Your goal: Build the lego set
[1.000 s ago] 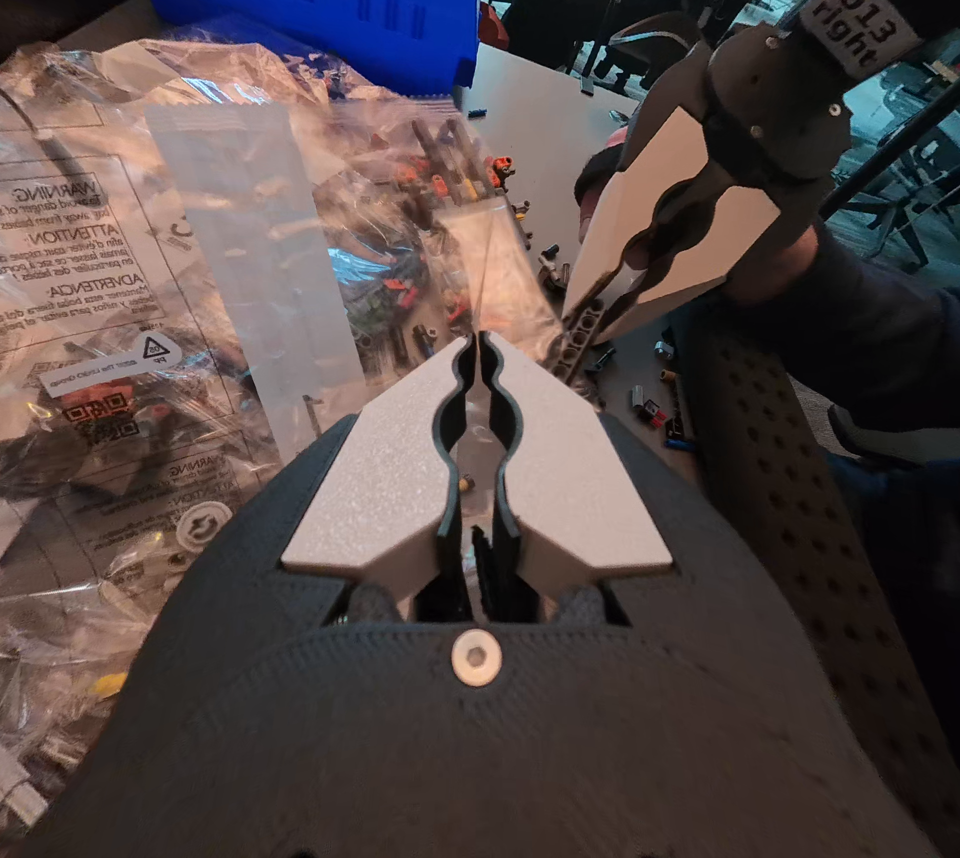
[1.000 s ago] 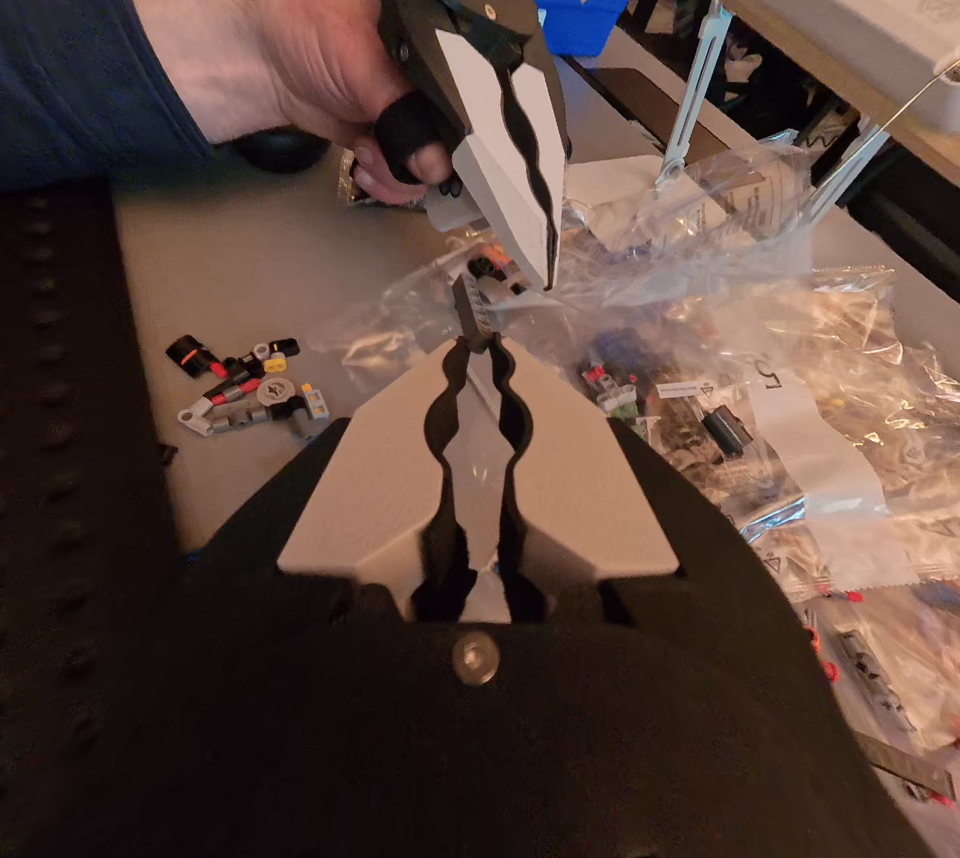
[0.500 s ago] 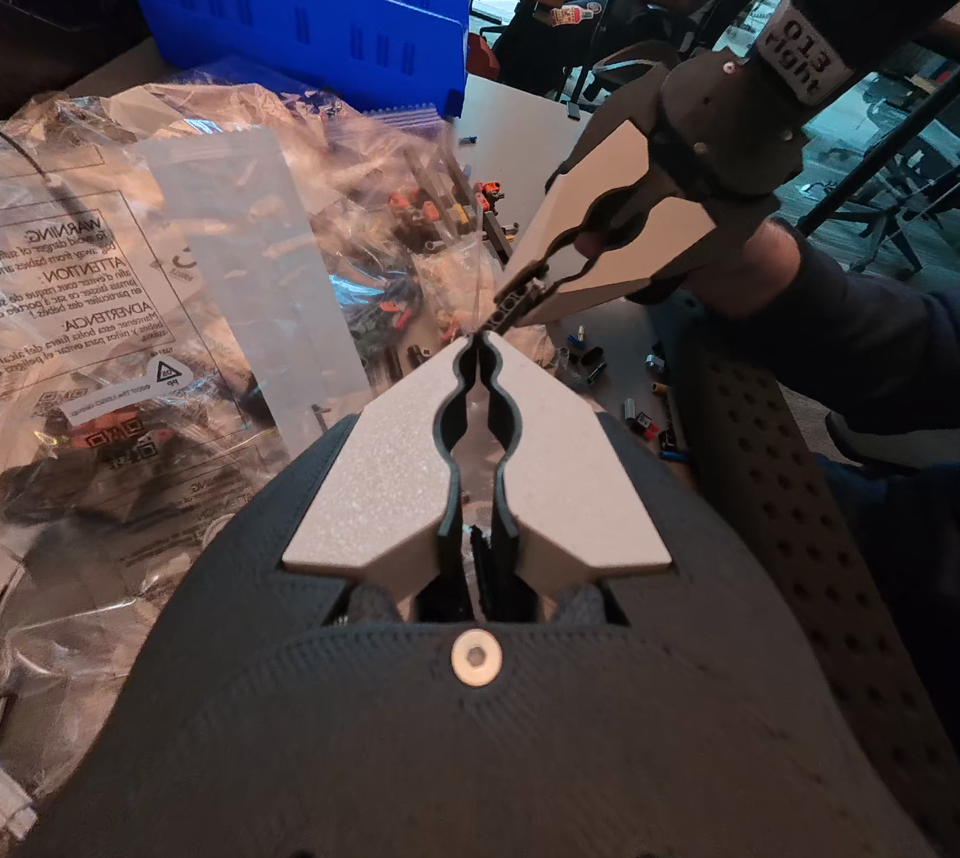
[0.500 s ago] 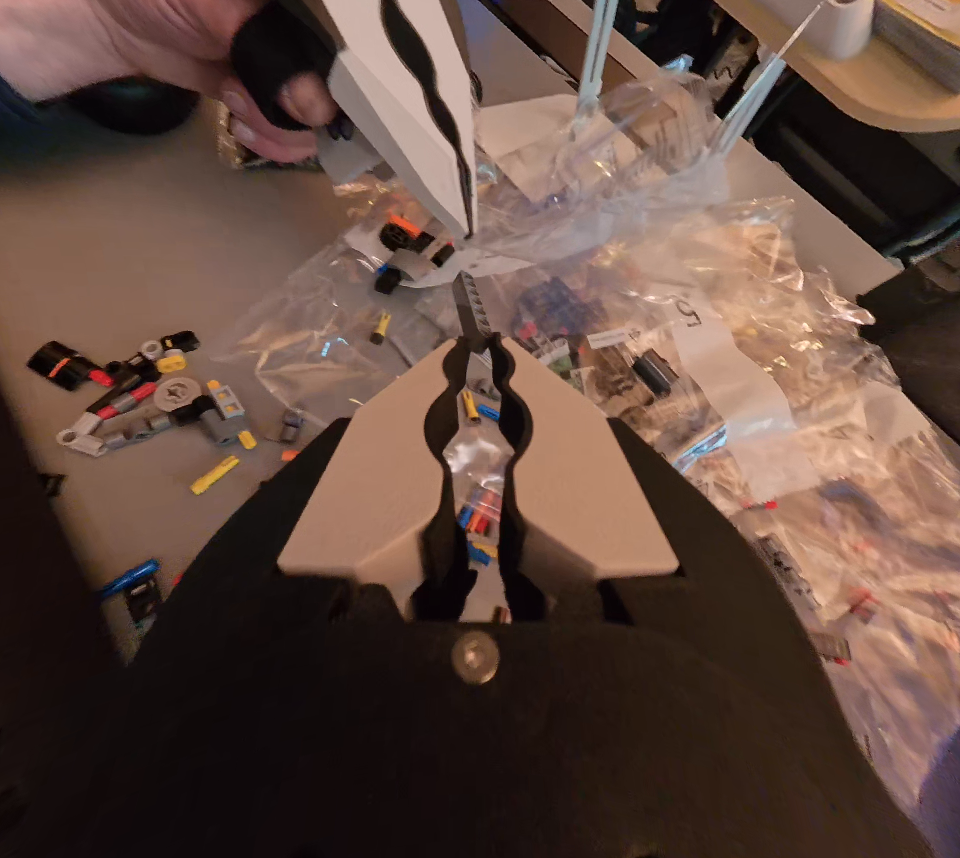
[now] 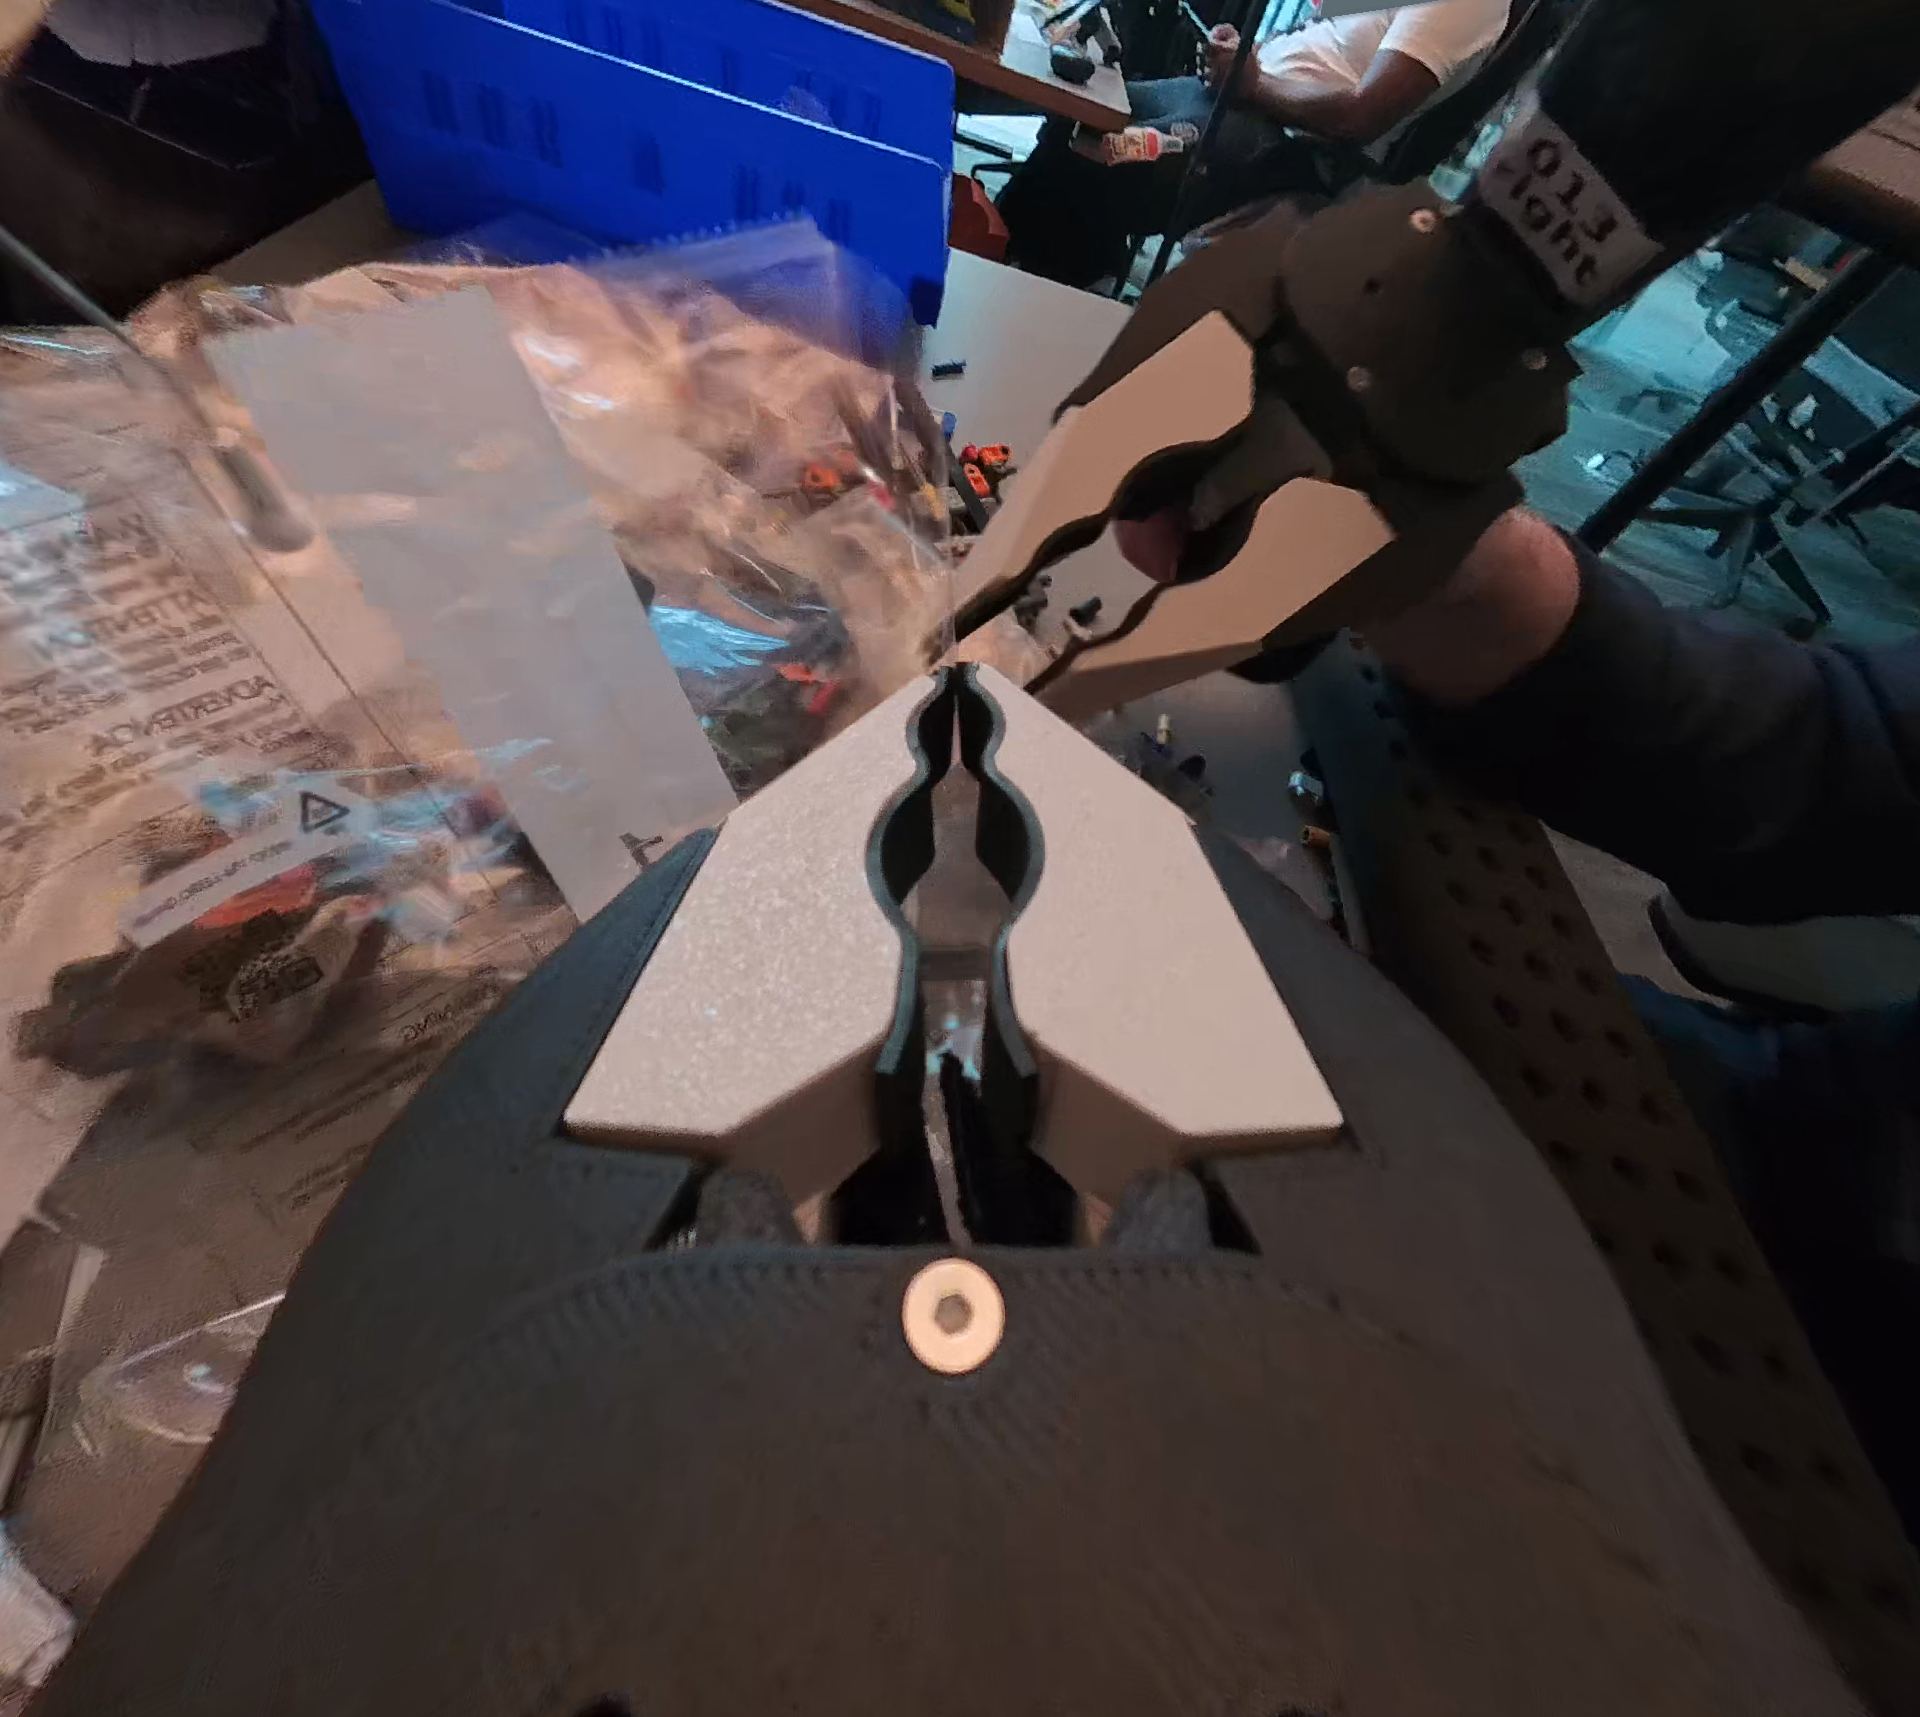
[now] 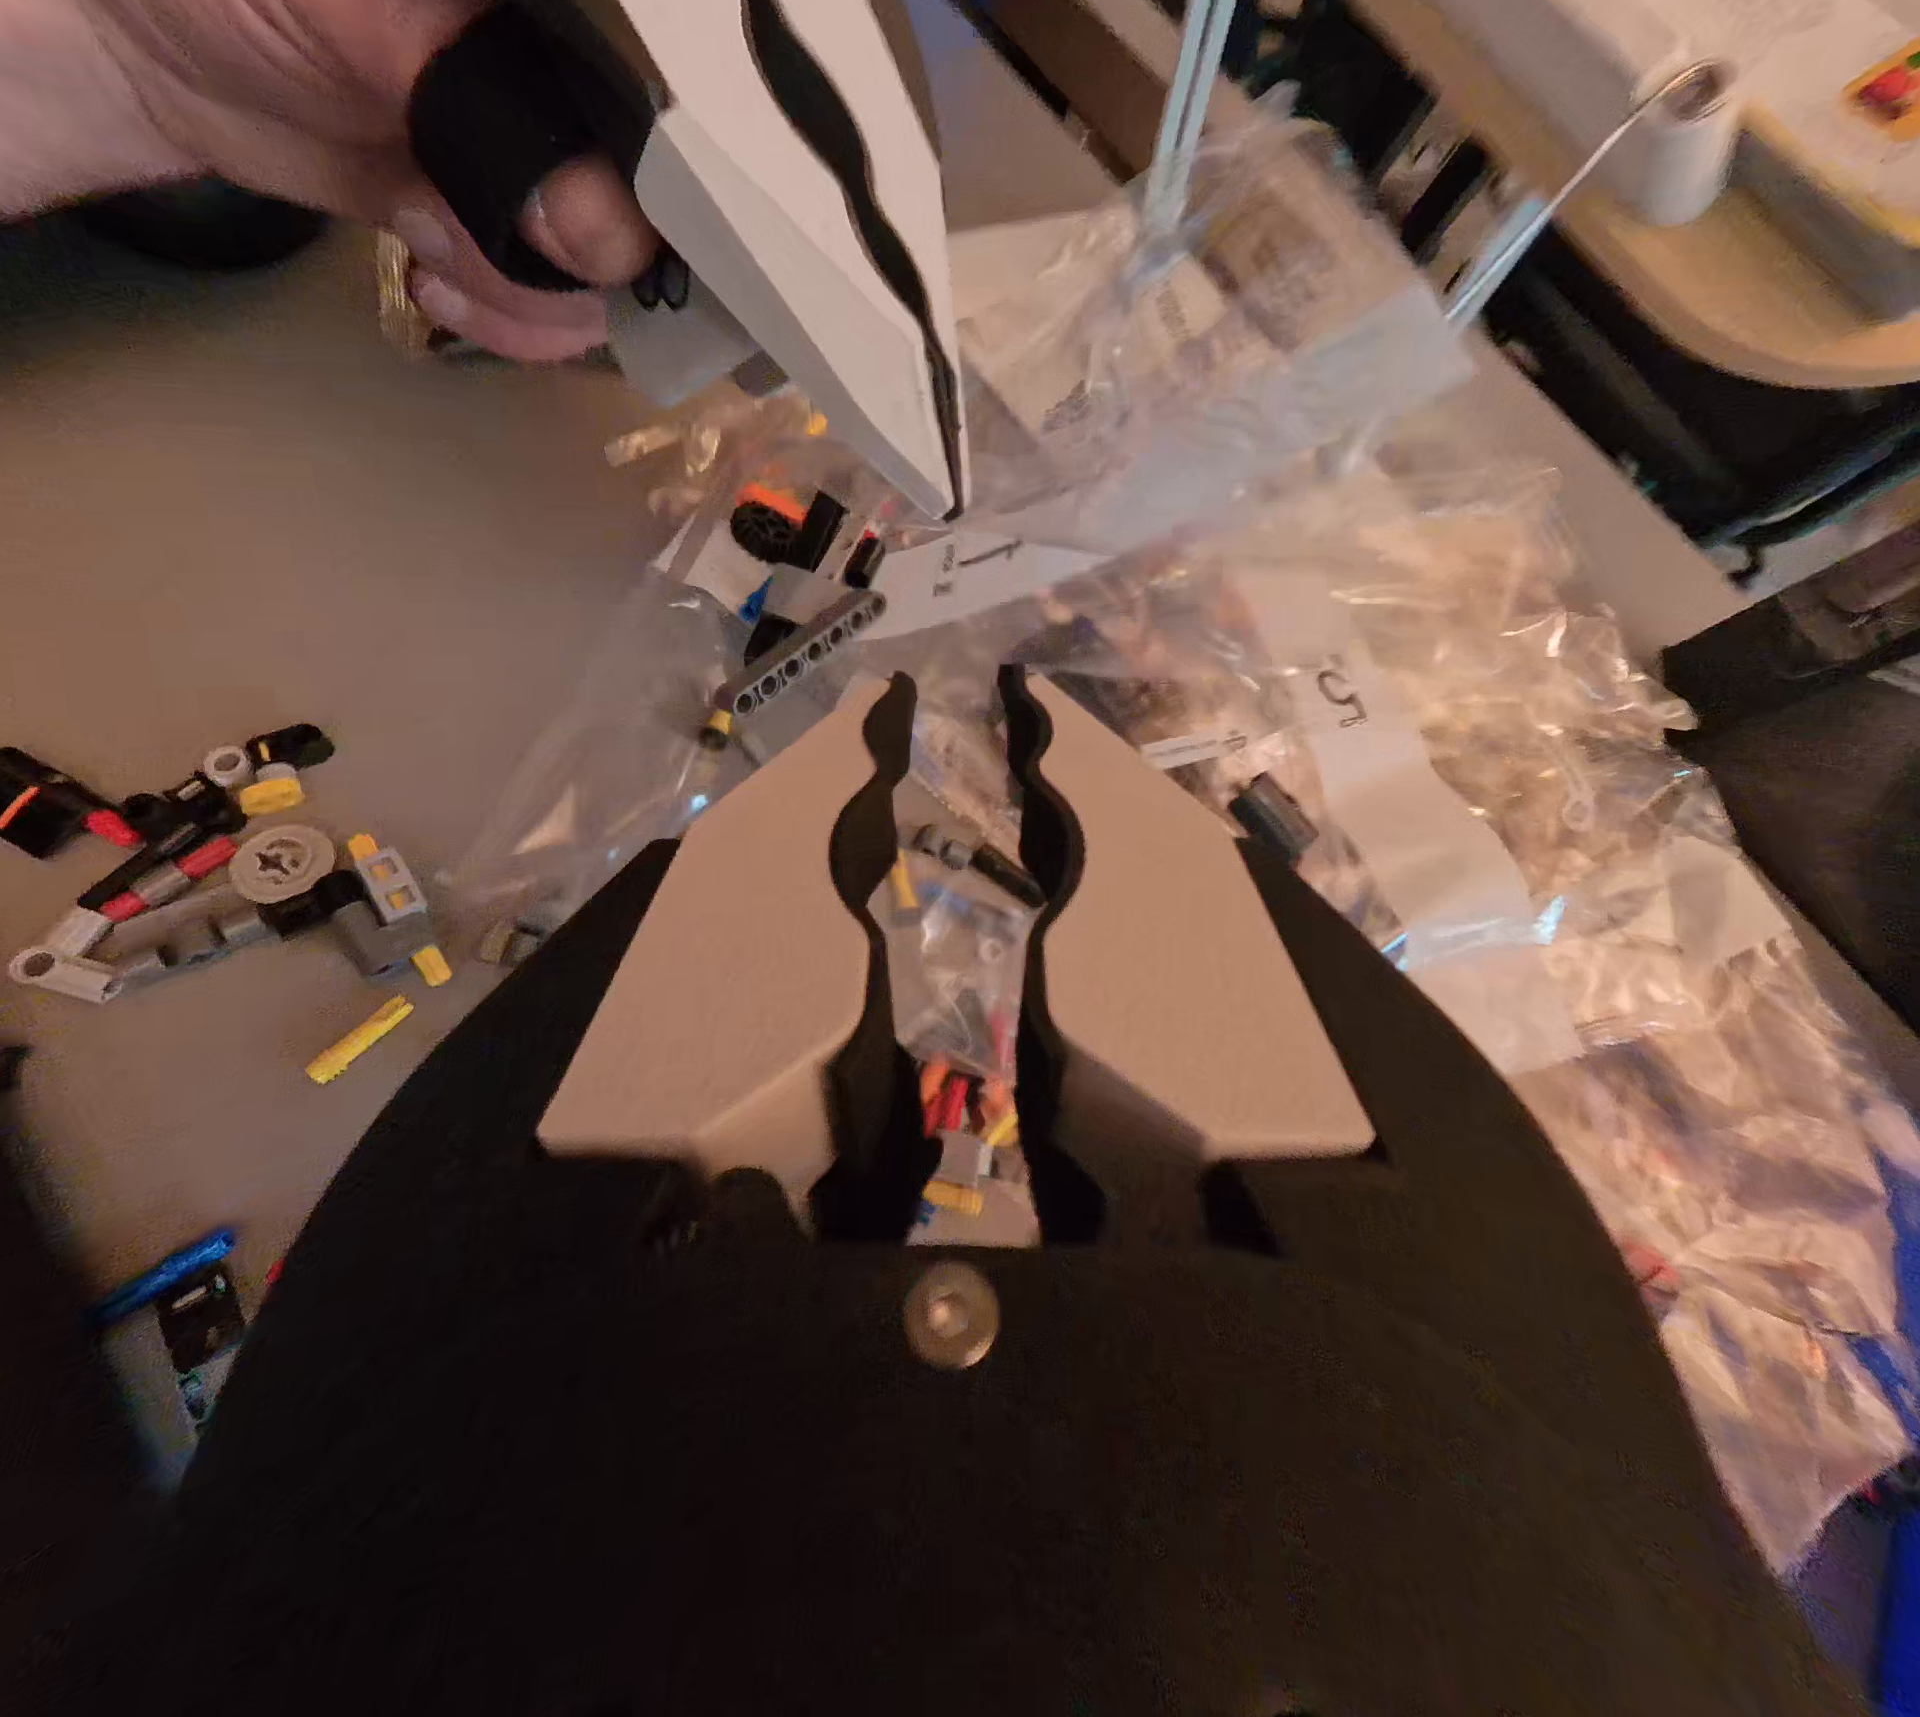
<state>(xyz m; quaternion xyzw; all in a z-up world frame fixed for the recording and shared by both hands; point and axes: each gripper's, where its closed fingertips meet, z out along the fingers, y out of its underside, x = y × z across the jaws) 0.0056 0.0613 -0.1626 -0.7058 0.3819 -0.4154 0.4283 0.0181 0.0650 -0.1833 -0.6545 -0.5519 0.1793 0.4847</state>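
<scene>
Left gripper [image 5: 954, 680] pinched tight on the edge of a clear plastic bag [image 5: 727, 462] of lego parts, lifted over the other bags on the table [image 6: 260, 524]. Right gripper [image 6: 954, 680] parted a little and empty, just beside a dark grey beam [image 6: 805, 654] lying loose at the bag's mouth; small half-built lego assembly [image 6: 249, 878] well to its left

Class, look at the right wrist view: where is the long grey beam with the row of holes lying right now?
The grey beam lies among the clear bags, just ahead-left of the open right gripper, below the left gripper.
</scene>
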